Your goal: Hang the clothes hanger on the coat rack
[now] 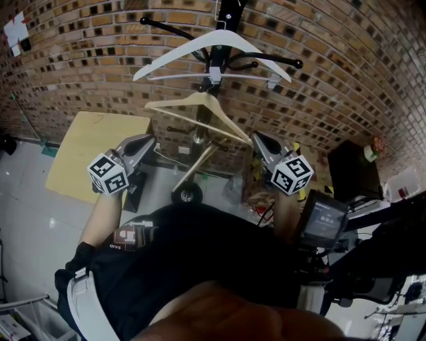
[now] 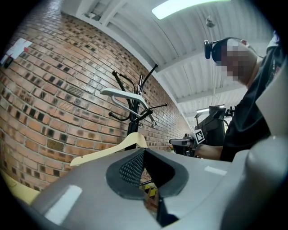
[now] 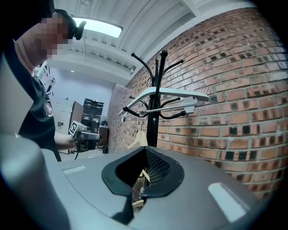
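1. Wooden hanger [image 1: 206, 98] is tilted at 12 o'clock before the coat rack [image 1: 226, 12], under a white hanger [image 1: 226, 36].
2. Right gripper [image 1: 255, 137] jaws grip its 4 o'clock end.
3. Left gripper [image 1: 150, 140] jaws are closed and empty.

Brick wall [image 1: 80, 60], pale yellow board [image 1: 86, 153] at its foot, white paper [image 1: 14, 30] on it.

The wooden hanger [image 1: 181, 101] is pale, smooth, unpainted wood. The white hanger [image 1: 174, 56] looks like glossy plastic, with a thin metal bar. The coat rack [image 3: 153, 112] is black metal with a slight sheen. The brick wall [image 1: 80, 53] is rough and matt. The left gripper [image 1: 152, 139] and right gripper [image 1: 255, 136] have smooth grey matt shells and black dimpled pads. The floor [image 1: 26, 200] is glossy.
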Motion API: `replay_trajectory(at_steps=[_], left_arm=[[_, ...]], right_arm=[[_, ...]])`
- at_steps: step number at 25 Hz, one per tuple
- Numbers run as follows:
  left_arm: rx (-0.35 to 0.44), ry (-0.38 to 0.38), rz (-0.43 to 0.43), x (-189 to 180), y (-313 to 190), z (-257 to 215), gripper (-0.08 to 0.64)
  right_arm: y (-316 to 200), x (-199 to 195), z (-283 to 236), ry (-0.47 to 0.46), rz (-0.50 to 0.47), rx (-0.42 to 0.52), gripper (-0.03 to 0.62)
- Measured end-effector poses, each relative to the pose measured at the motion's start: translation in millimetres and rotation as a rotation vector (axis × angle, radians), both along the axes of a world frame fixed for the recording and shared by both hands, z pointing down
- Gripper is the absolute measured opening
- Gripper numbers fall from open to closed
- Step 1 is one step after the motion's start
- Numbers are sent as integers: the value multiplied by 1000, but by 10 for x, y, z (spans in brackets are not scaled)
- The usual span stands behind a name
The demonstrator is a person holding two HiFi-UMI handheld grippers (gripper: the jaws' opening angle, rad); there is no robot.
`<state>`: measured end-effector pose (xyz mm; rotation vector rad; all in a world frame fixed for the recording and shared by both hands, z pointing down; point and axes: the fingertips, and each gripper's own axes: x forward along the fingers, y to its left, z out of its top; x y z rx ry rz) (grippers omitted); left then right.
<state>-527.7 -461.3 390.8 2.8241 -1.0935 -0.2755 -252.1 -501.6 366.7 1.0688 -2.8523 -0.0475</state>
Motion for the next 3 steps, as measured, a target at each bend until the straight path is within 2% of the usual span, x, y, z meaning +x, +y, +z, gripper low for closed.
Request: replay_trajectory(at_steps=[3], left_arm=[[-9,-5,2,15,7,11,2]], right_arm=[[-4,0,3,-1,2,1,12]])
